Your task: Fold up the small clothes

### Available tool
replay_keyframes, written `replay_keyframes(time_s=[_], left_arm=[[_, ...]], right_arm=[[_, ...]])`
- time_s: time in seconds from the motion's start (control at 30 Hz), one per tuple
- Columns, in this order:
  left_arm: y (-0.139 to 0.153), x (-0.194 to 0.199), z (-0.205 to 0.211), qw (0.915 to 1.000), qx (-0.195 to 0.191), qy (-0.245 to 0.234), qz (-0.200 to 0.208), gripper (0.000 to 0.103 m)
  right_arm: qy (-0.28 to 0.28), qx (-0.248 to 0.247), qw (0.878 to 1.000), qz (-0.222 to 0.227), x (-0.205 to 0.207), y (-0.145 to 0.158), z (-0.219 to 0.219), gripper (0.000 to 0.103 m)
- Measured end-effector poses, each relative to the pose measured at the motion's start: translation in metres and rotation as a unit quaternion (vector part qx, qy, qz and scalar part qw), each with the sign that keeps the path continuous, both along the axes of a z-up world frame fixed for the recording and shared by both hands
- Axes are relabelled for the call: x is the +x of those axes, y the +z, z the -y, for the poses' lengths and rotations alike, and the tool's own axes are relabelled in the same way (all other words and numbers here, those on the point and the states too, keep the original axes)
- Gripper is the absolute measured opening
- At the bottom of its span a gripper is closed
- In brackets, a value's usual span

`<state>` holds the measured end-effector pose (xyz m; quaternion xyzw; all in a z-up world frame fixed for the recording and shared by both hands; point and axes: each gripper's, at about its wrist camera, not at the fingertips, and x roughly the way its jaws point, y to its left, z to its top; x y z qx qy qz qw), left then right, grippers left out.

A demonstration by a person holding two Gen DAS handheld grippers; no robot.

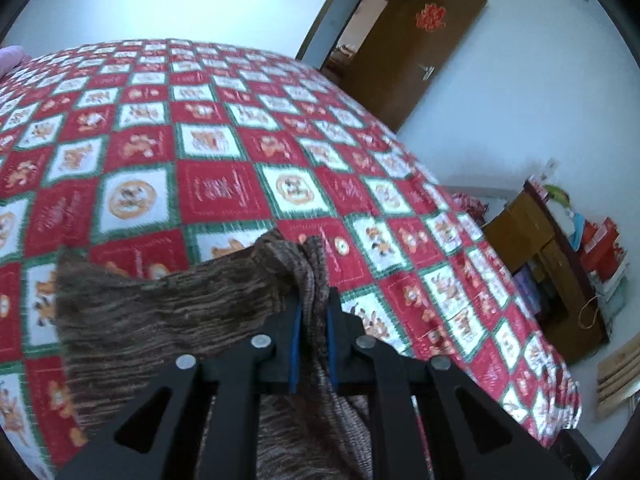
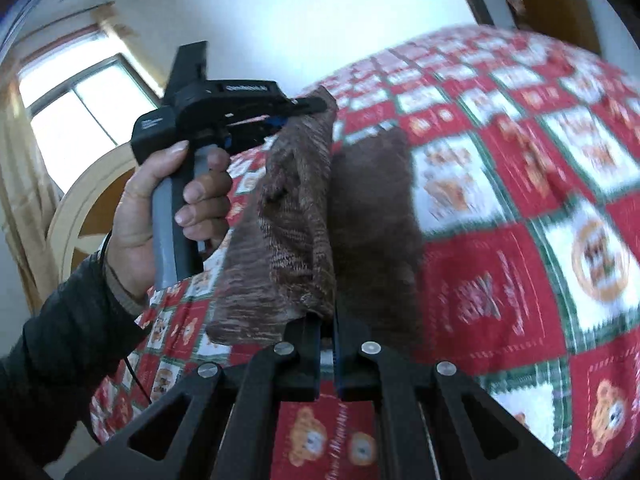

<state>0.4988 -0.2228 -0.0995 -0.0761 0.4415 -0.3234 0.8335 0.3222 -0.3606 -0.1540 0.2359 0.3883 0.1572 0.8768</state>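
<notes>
**Two hand-held grippers hold a brown knit garment above a patterned bed**

Left wrist view: the left gripper (image 1: 314, 308) fills the bottom centre of the frame, its black arms fanning out toward the lower corners. Its blue-lined jaws are closed tight on a bunched fold of a brown knit garment (image 1: 168, 312). The cloth spreads from the jaws toward the left of the frame and also hangs down between the black arms at the bottom centre. Behind it, a bedspread (image 1: 224, 148) of red and white squares edged in green, printed with small bears, covers most of the frame. At upper right a brown wooden door (image 1: 420, 52) stands open against a white wall. At right, a dark wooden shelf unit (image 1: 560, 264) holds red boxes and other small items, too blurred to identify.

Right wrist view: the right gripper (image 2: 328, 320) sits at bottom centre, jaws pinched shut on the lower edge of the same garment, which stretches upward through the middle of the frame. At its top end, upper centre-left, the left gripper grips the other edge. A hand (image 2: 160, 208) in a dark sleeve (image 2: 60, 352) holds that gripper's grey handle at centre left. A bright window (image 2: 80, 112) shows at upper left. The bedspread, blurred, fills the right side.
</notes>
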Motion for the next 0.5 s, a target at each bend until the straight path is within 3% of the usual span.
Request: replay_keyframes(time_s=[0.17, 0.3, 0.37, 0.43, 0.5], left_arm=[[-0.017, -0.004, 0.018, 0.9989, 0.043, 0.021, 0.002, 0.019], [-0.001, -0.024, 0.01, 0.9981, 0.045, 0.018, 0.037, 0.05], [0.007, -0.041, -0.001, 0.9958, 0.058, 0.019, 0.067, 0.059], [0.008, -0.055, -0.014, 0.9938, 0.066, 0.018, 0.088, 0.06], [0.001, -0.067, -0.027, 0.99, 0.098, 0.023, 0.099, 0.064]], right_arm=[[-0.018, 0.049, 0.998, -0.046, 0.007, -0.027, 0.021, 0.004], [-0.014, 0.06, 0.997, -0.051, 0.006, -0.028, 0.022, 0.004], [-0.012, 0.064, 0.996, -0.054, 0.005, -0.028, 0.021, 0.004], [-0.012, 0.07, 0.996, -0.057, 0.005, -0.029, 0.021, 0.004], [-0.011, 0.075, 0.995, -0.06, 0.005, -0.033, 0.025, 0.004]])
